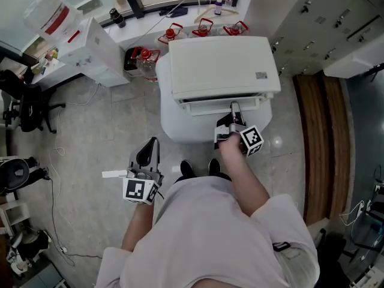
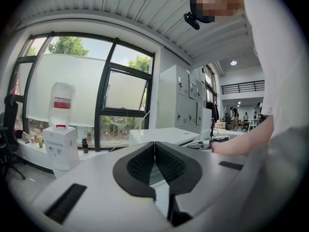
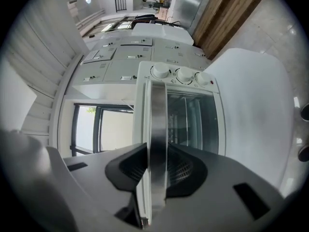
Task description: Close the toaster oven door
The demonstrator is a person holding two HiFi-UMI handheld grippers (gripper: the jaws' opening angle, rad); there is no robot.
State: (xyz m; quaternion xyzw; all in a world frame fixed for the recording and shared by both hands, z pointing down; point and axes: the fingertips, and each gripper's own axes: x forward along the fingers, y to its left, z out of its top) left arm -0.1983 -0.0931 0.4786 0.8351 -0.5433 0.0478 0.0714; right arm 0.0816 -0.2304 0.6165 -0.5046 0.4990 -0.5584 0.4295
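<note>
A white toaster oven (image 1: 219,65) stands on a round white table (image 1: 174,128). Its glass door (image 3: 193,122) stands nearly upright against the oven front, with three knobs (image 3: 183,74) beside it. My right gripper (image 1: 234,110) reaches to the door's front edge. In the right gripper view, the metal door handle (image 3: 158,115) runs between the jaws, and both pads (image 3: 135,166) touch it. My left gripper (image 1: 148,153) hangs low at the left, away from the oven. Its jaws are shut on nothing (image 2: 154,161).
A water dispenser (image 1: 90,47) stands at the back left, and red-handled jugs (image 1: 203,27) line the window sill behind the oven. An office chair (image 1: 27,110) is at the far left. A wooden floor strip (image 1: 318,143) and lockers (image 1: 324,17) lie to the right.
</note>
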